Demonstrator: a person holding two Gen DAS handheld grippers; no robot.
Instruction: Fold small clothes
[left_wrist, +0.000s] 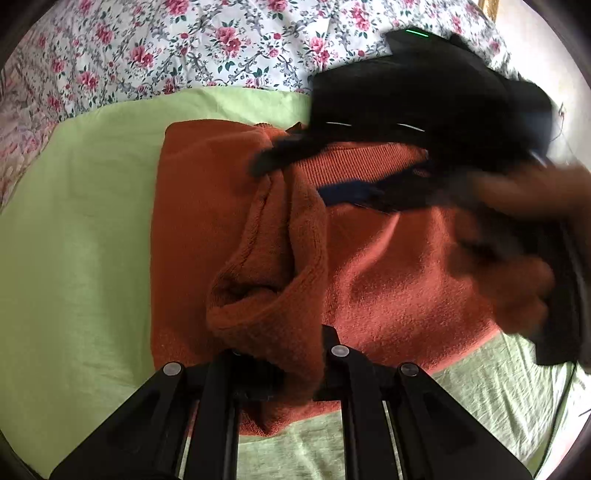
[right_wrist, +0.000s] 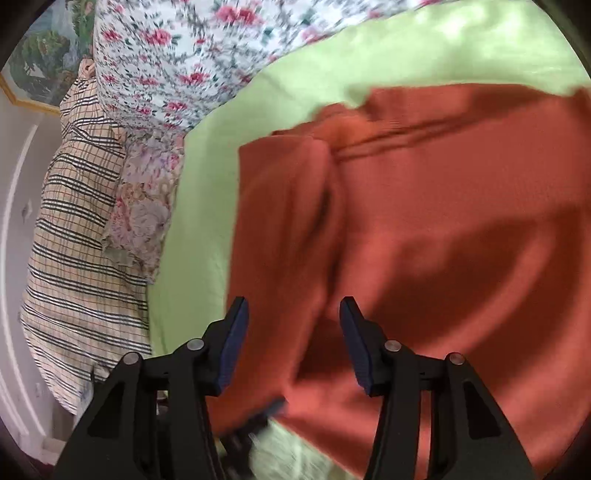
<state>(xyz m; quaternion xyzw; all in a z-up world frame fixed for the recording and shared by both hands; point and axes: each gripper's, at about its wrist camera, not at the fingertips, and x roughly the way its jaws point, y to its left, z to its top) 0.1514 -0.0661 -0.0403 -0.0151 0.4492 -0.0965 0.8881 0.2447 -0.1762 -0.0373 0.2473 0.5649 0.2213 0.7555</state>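
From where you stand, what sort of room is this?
Most likely a bedroom. The rust-orange garment lies on a light green sheet spread over a flowered bedcover, with a plaid cloth heaped at the side and a framed picture on the wall.

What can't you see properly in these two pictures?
- Left gripper tips, left view: buried in a fold of the orange top.
- Right gripper, left view: a dark blur, so its jaws can't be read there.
- Hand, left view: smeared by motion, cut by the right edge.
- Top's collar, left view: partly behind the right gripper.
- Top's right side, right view: cut by the edge; cloth blurred.
- Dark thing, right view: too blurred to name.
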